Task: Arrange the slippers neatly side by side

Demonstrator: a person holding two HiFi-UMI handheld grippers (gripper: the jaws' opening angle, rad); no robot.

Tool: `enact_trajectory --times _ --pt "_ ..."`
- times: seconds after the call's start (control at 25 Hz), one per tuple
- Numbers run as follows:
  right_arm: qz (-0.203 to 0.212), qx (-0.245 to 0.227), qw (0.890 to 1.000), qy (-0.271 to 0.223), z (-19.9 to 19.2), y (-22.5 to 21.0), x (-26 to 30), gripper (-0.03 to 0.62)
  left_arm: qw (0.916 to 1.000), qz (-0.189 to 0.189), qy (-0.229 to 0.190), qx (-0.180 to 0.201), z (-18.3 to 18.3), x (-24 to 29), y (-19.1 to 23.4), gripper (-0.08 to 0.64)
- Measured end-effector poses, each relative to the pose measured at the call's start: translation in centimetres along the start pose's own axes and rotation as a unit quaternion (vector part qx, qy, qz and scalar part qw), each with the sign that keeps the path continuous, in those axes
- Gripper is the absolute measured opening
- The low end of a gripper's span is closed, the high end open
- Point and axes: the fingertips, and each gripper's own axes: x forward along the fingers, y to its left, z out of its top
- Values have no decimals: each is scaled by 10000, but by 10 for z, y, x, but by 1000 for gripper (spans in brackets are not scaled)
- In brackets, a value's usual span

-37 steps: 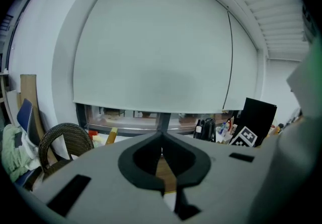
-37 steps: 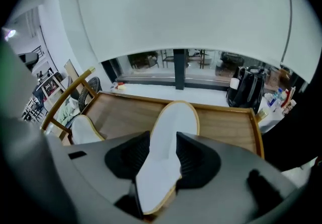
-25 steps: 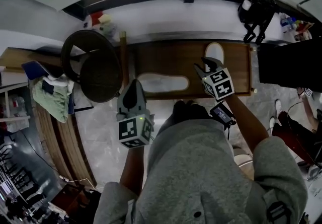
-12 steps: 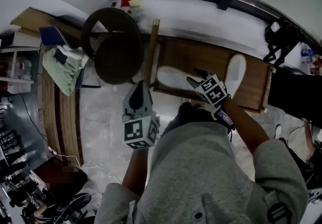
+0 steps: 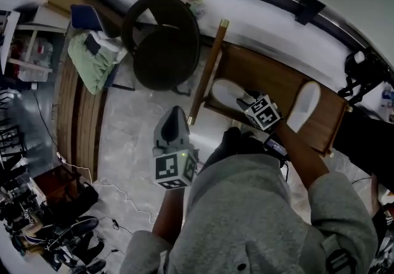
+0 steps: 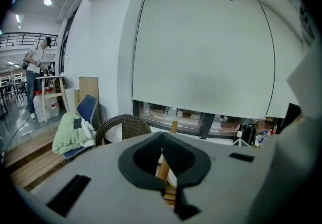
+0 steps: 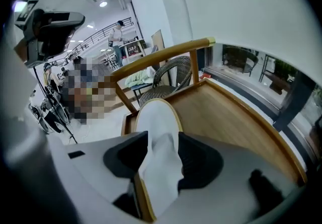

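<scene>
The right claw [image 7: 162, 142] stands spread wide, its jaws having just been opening, and the raised upper of a flat white cloth slipper [image 7: 153, 115] sits between the dark pads. Whether the cloth brushes them I cannot quite tell, though they do not seem to squeeze it. That slipper lies sole-down at the left end of a brown wooden tray with a raised rim [image 7: 236, 117]. In the head view the second white slipper [image 5: 308, 105] lies at the tray's right end, well apart from the first, with bare wood between them, and it is set at a different angle. The left claw [image 6: 162, 140] is pressed together at its tips and pinches nothing; it hangs over the pale marbled floor [image 5: 132, 137], short of the tray. A light wooden bar [image 5: 207, 69] stands at the tray's left end. Beyond it is a dark round wicker chair [image 5: 161, 42], and farther left a green cloth [image 5: 91, 60] is draped over a blue chair [image 5: 82, 18].
</scene>
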Motion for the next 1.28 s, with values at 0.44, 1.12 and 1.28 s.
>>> enact_trajectory --times 0.44,1.12,1.28 --pt "195 -111 9991 349 -12 5 18 70 9999 130 8 -26 -2 -8 11 15" --pt "-612 801 9941 -410 12 -30 -24 37 9982 -548 -50 225 6 17 -23 15" --pt "-865 1319 9854 -647 8 -48 -48 37 9951 -919 -61 353 9 29 -46 15"
